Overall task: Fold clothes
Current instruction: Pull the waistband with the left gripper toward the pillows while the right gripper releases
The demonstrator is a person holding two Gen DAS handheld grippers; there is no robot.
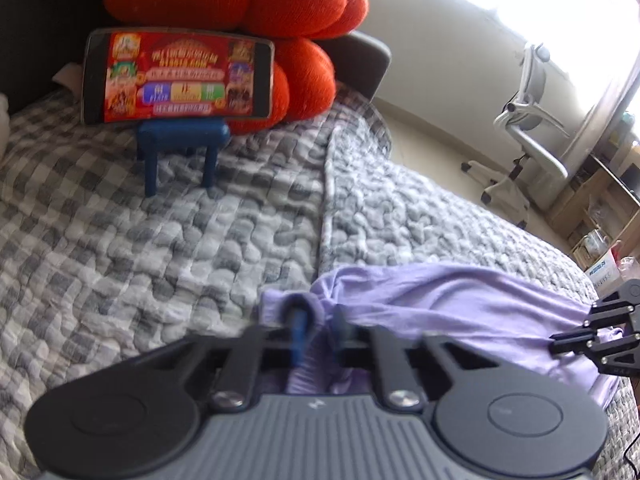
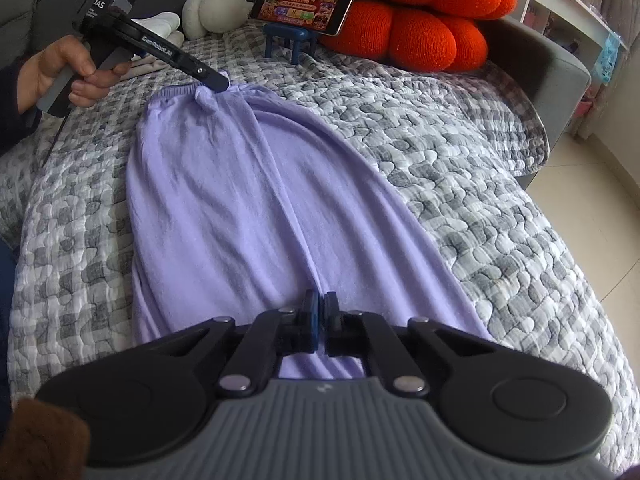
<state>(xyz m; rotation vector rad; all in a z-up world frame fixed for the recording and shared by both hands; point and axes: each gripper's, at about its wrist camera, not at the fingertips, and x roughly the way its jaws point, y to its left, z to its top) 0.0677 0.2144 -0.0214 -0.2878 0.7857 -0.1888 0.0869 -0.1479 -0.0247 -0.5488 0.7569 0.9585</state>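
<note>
The lilac garment (image 2: 248, 200) is laid lengthwise on the bed (image 2: 480, 184), waistband pinched by the left tool (image 2: 218, 82), near end clenched by the right tool (image 2: 320, 312).

Grey-and-white checked quilted bedspread (image 2: 460, 168): open, flat stretch on the side of the lilac soft garment (image 2: 240, 200) toward the bed's edge, nothing standing on it. Far end blocked: small blue plastic stool (image 1: 180, 152) carrying a propped phone with a lit red screen (image 1: 178, 78), orange-red knotted knit cushion (image 2: 424, 24) just behind. White round plush toy (image 2: 216, 10) near the dark headboard. Off the bed, white office chair (image 1: 524, 128) stands on the pale floor, well apart.
</note>
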